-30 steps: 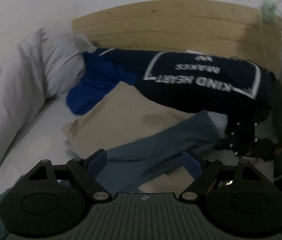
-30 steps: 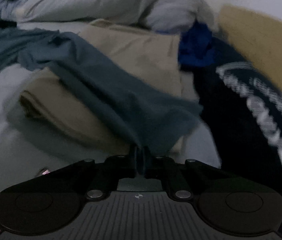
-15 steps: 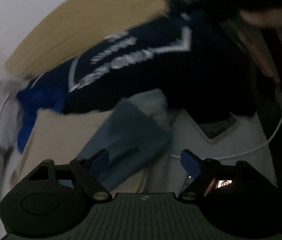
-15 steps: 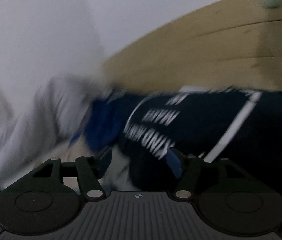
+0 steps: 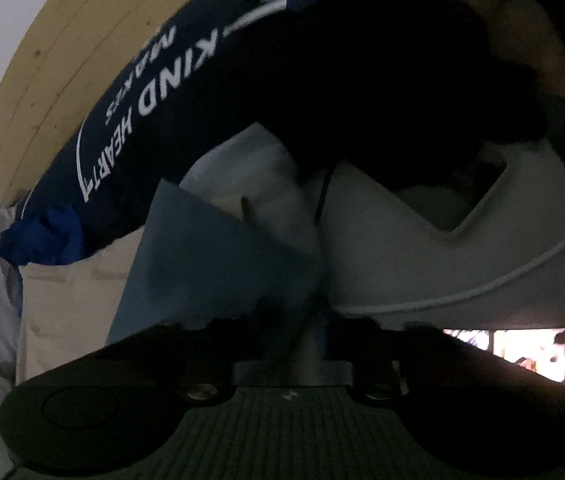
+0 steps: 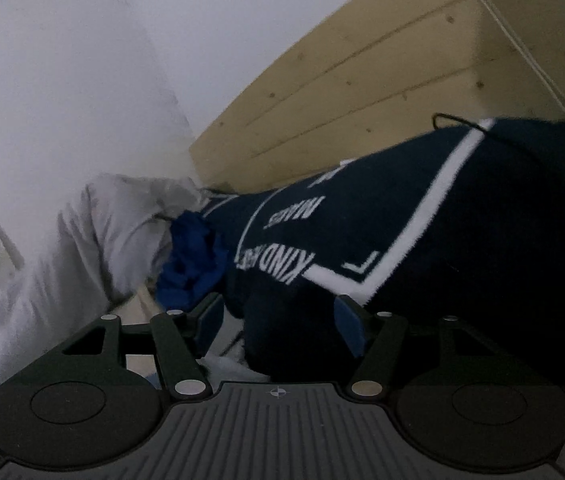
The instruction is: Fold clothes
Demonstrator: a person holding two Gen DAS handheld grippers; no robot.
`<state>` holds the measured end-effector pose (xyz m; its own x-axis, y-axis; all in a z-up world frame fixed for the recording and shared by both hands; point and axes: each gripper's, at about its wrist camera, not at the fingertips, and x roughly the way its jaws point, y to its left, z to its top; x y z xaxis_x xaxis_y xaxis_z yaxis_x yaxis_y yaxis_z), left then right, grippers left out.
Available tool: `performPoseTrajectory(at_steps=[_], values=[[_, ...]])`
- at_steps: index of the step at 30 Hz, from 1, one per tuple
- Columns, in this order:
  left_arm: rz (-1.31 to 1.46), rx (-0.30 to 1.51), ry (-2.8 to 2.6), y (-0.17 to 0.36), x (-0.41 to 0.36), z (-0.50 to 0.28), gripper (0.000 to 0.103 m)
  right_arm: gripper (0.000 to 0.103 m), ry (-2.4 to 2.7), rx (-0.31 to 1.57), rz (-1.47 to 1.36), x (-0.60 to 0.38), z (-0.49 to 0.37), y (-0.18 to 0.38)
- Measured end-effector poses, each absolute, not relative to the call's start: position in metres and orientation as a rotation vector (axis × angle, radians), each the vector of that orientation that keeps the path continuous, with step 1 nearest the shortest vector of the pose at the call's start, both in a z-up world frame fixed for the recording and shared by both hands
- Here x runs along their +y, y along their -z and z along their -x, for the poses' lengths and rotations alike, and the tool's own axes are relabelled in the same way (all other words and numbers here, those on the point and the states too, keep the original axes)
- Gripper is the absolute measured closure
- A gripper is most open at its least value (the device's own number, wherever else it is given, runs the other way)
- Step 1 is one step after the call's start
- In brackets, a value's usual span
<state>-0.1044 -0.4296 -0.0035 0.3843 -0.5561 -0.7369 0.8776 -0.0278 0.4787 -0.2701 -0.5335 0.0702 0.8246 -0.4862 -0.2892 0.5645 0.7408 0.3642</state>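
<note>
The left gripper [image 5: 314, 320] had just snapped its jaws together, pinching the near corner of the blue-grey cloth [image 5: 202, 256]; that cloth ran up and left from the fingers across the beige garment [image 5: 70, 300]; the right gripper [image 6: 278, 320] stood spread and empty, facing the navy pillow [image 6: 442, 240], so the left hand was nearer.

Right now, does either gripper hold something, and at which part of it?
The left gripper is shut on the grey-blue garment, at its nearest corner; its jaws have just closed. The right gripper is open and holds nothing.
</note>
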Motion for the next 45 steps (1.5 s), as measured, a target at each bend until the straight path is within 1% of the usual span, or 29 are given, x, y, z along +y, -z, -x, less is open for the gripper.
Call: performPoseTrajectory(at_steps=[3, 6, 9, 18, 23, 27, 28, 30, 32, 33, 34, 35, 36, 41, 42, 45], values=[[-0.936, 0.369, 1.160, -0.013, -0.414, 0.097, 0.096, 0.038, 0.556, 0.213, -0.398, -0.530, 0.254, -0.066], [-0.770, 0.389, 1.148, -0.034, -0.395, 0.086, 0.096, 0.038, 0.494, 0.219, -0.447, -0.531, 0.246, -0.065], [-0.679, 0.403, 1.134, -0.045, -0.379, 0.083, 0.096, 0.038, 0.427, 0.224, -0.529, -0.533, 0.240, -0.064], [-0.523, 0.426, 1.056, -0.043, -0.356, 0.073, 0.096, 0.037, 0.287, 0.261, -0.779, -0.530, 0.212, -0.047], [-0.475, 0.455, 1.023, -0.038, -0.347, 0.065, 0.096, 0.038, 0.232, 0.298, -0.813, -0.519, 0.197, -0.044], [-0.446, 0.471, 1.012, -0.039, -0.343, 0.060, 0.096, 0.041, 0.230, 0.333, -0.823, -0.512, 0.186, -0.039], [-0.444, 0.472, 1.009, -0.038, -0.343, 0.060, 0.096, 0.044, 0.231, 0.339, -0.826, -0.510, 0.184, -0.037], [-0.446, 0.472, 1.010, -0.037, -0.343, 0.060, 0.096, 0.046, 0.249, 0.347, -0.829, -0.509, 0.180, -0.035], [-0.448, 0.470, 1.007, -0.036, -0.341, 0.062, 0.096, 0.054, 0.263, 0.349, -0.842, -0.510, 0.175, -0.032], [-0.444, 0.470, 1.008, -0.035, -0.340, 0.063, 0.096, 0.064, 0.263, 0.349, -0.846, -0.511, 0.171, -0.031], [-0.442, 0.469, 1.007, -0.033, -0.339, 0.065, 0.096, 0.083, 0.262, 0.349, -0.848, -0.512, 0.167, -0.030], [-0.443, 0.469, 1.006, -0.031, -0.337, 0.067, 0.096, 0.096, 0.262, 0.356, -0.841, -0.513, 0.163, -0.030], [-0.452, 0.465, 1.004, -0.029, -0.336, 0.070, 0.096, 0.100, 0.255, 0.357, -0.838, -0.514, 0.160, -0.030], [-0.554, 0.406, 1.018, -0.019, -0.336, 0.090, 0.093, 0.101, 0.188, 0.329, -0.755, -0.507, 0.158, -0.051], [-0.574, 0.392, 1.026, -0.018, -0.337, 0.094, 0.087, 0.101, 0.176, 0.326, -0.739, -0.506, 0.159, -0.057], [-0.620, 0.332, 1.023, -0.014, -0.340, 0.109, 0.059, 0.101, 0.142, 0.335, -0.685, -0.503, 0.159, -0.072]])
